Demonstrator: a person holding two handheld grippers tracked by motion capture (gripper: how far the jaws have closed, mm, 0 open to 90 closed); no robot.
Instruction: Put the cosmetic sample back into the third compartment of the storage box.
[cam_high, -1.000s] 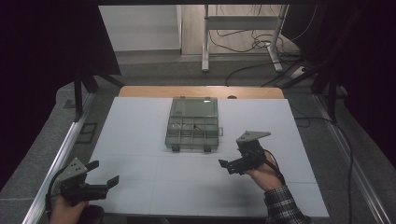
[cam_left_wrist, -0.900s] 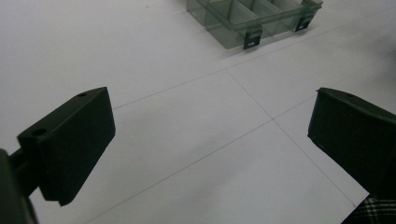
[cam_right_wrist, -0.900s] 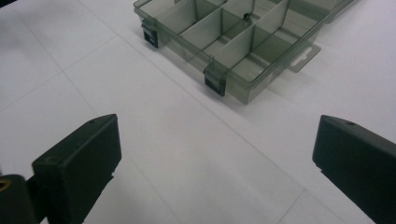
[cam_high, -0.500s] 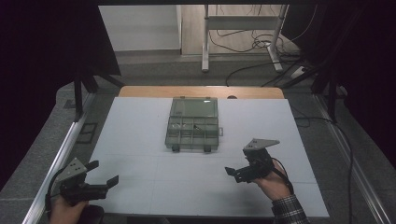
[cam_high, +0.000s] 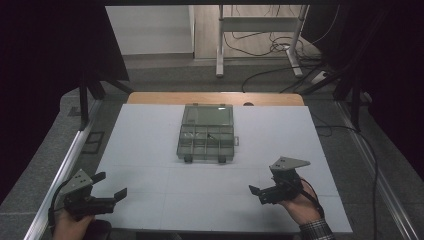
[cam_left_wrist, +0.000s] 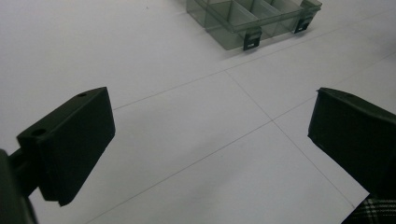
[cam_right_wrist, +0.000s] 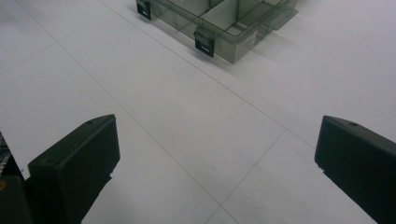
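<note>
Fingers (cam_left_wrist: 70, 144) of both grippers gape wide, holding nothing; to start well, left gripper (cam_high: 109, 186) and right gripper (cam_high: 257, 192) should approach the compartment box (cam_high: 206, 133) at centre frame, squarely toward its 2 front latches.

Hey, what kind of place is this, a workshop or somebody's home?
Likely a lab recording station, not a home: a white-topped table holding one clear plastic compartment box, dark curtains at the sides, loose black cables on the floor behind.

1. high view: above near edge, facing forward and down, far, whole table (cam_high: 150, 150)
2. gripper views: low, close over table, facing inward
3. shared by all: box (cam_high: 206, 134) (cam_left_wrist: 252, 21) (cam_right_wrist: 219, 23)
</note>
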